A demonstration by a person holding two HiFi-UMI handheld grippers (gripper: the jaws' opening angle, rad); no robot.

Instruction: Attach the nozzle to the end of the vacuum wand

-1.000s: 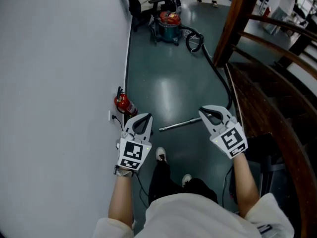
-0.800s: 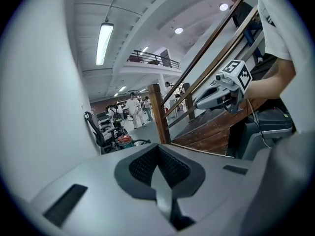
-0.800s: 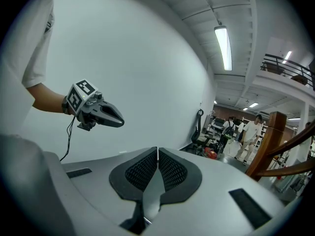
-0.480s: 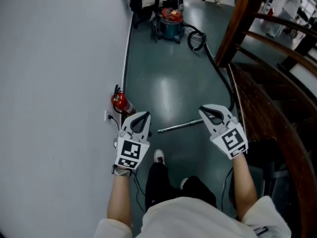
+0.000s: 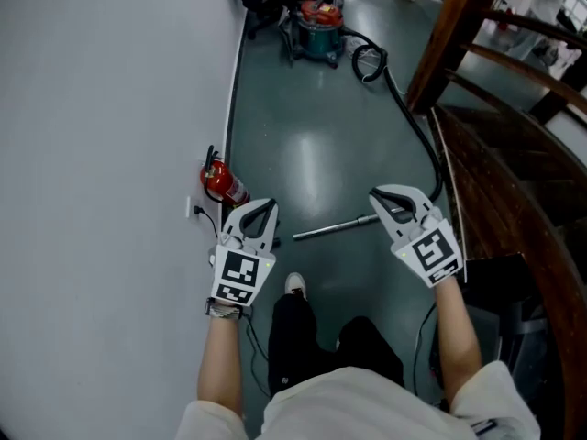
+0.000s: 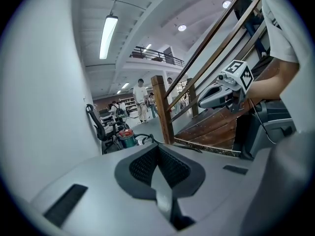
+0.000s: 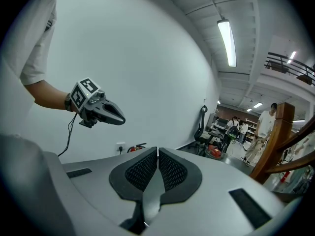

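Observation:
A thin metal vacuum wand lies on the grey-green floor ahead of the person's shoes, and I can make out no nozzle. My left gripper hangs in the air left of the wand's near end, jaws shut with nothing between them. My right gripper is above the wand's far end, also shut and empty. In the left gripper view the pads meet, and the right gripper shows beyond them. The right gripper view shows closed pads and the left gripper by the white wall.
A teal and red vacuum cleaner stands far down the floor, and its black hose runs toward the wand. A red fire extinguisher sits by the left wall. A wooden staircase fills the right. People stand in the distance.
Both grippers have sunk a little toward the floor, side by side. The jaws of both stayed shut and the wand has not moved.

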